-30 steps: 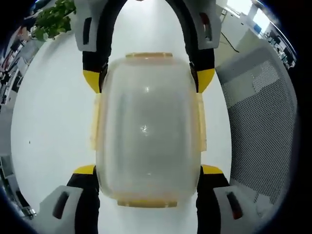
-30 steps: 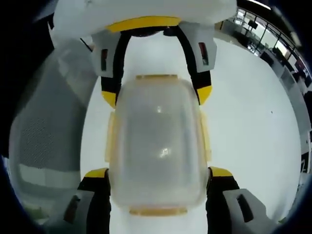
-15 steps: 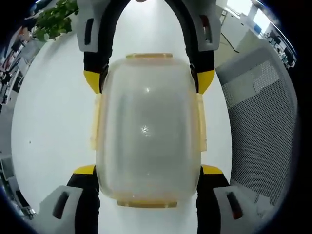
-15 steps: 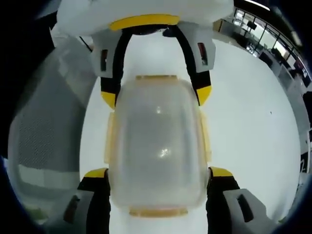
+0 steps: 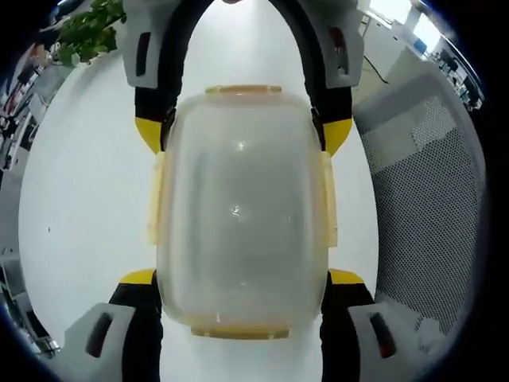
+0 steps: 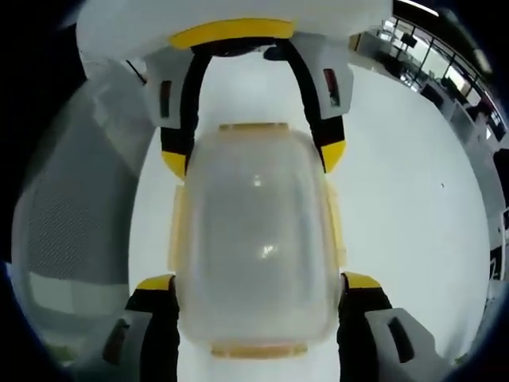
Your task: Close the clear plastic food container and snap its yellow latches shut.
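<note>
Nothing has really moved since a second ago. Left gripper view: the left gripper [image 5: 242, 278] clamps the container [image 5: 241, 211] on the table [image 5: 79, 183], a chair [image 5: 429, 183] beside it. Right gripper view: the right gripper [image 6: 254, 282] clamps its other end; the latches [image 6: 335, 227] seem folded down, though blurred.

Clear frosted container [image 5: 241, 211] with yellow latches [image 5: 240, 331]; black fingers [image 5: 141, 298] tipped yellow; white worktop [image 5: 87, 199]; grey mesh chair [image 5: 429, 199]; green plant [image 5: 86, 30].
</note>
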Motion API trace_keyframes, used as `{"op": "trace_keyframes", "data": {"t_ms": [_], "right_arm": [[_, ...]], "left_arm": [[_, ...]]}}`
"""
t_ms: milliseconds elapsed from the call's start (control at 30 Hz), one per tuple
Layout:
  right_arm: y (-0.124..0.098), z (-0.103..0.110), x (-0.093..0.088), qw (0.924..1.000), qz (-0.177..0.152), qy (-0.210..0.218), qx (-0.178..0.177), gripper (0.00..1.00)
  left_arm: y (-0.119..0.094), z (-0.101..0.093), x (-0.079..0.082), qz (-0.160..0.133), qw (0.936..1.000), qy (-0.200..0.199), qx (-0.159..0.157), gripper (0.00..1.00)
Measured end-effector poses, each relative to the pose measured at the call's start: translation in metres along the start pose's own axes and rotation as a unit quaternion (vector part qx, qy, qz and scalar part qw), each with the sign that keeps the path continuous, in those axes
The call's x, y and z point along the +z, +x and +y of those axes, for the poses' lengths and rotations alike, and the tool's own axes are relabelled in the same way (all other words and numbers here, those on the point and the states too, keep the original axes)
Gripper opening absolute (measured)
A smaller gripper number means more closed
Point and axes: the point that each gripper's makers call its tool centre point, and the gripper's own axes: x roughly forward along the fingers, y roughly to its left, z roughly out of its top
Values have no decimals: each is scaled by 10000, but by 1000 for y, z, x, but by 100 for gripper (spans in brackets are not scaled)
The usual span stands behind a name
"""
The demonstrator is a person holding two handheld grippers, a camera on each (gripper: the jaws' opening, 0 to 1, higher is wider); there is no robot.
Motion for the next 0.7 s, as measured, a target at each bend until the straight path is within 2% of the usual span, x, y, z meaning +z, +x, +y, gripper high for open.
{"op": "trace_keyframes", "data": {"t_ms": [367,700], "right_arm": [[9,-1,14,10000,14,-52,11,84],[19,1,34,10000,-15,-88,14,85]], "left_arm": [[-3,-1,-15,-4,10000,-81,40,83],[-7,-2,-36,7,9999,-127,57,83]]}}
